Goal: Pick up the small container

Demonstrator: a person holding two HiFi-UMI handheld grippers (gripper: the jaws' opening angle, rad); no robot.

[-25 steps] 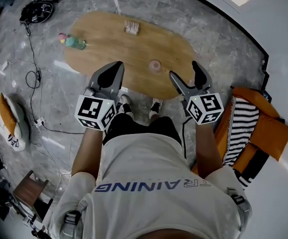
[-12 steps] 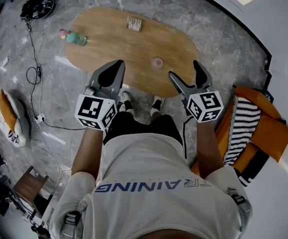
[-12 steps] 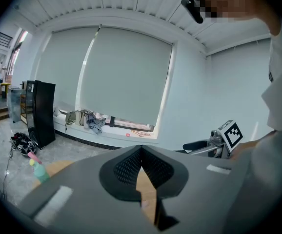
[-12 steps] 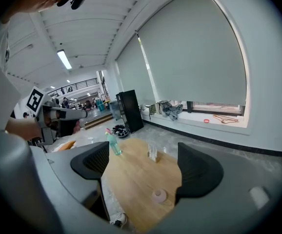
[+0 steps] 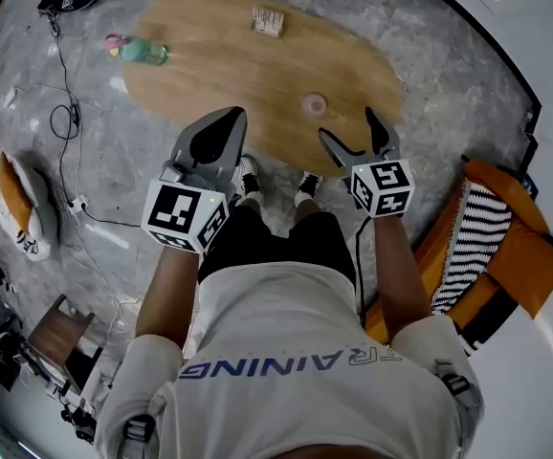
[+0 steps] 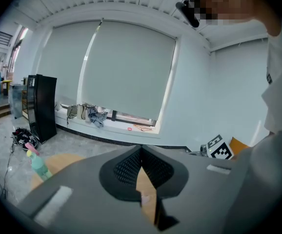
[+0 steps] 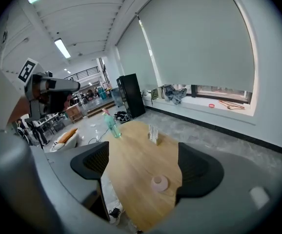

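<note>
A person stands at the near edge of an oval wooden bench (image 5: 229, 65) with a gripper in each hand, and the small container (image 5: 313, 104) is untouched. By the look of it the pick-up has not begun, so the reach, the grip and the lift are all left to do. The right gripper (image 5: 350, 130) hovers above and just short of the container, jaws wide apart with nothing between them, though its own view lines the container up between the two pads. The left gripper (image 5: 229, 122) hangs to the side, jaws together and empty. The container sits upright on the wood near the bench's front edge, a low, round, pale pink pot, with a green bottle (image 5: 143, 52) and a small card holder (image 5: 268, 21) well apart across the bench
</note>
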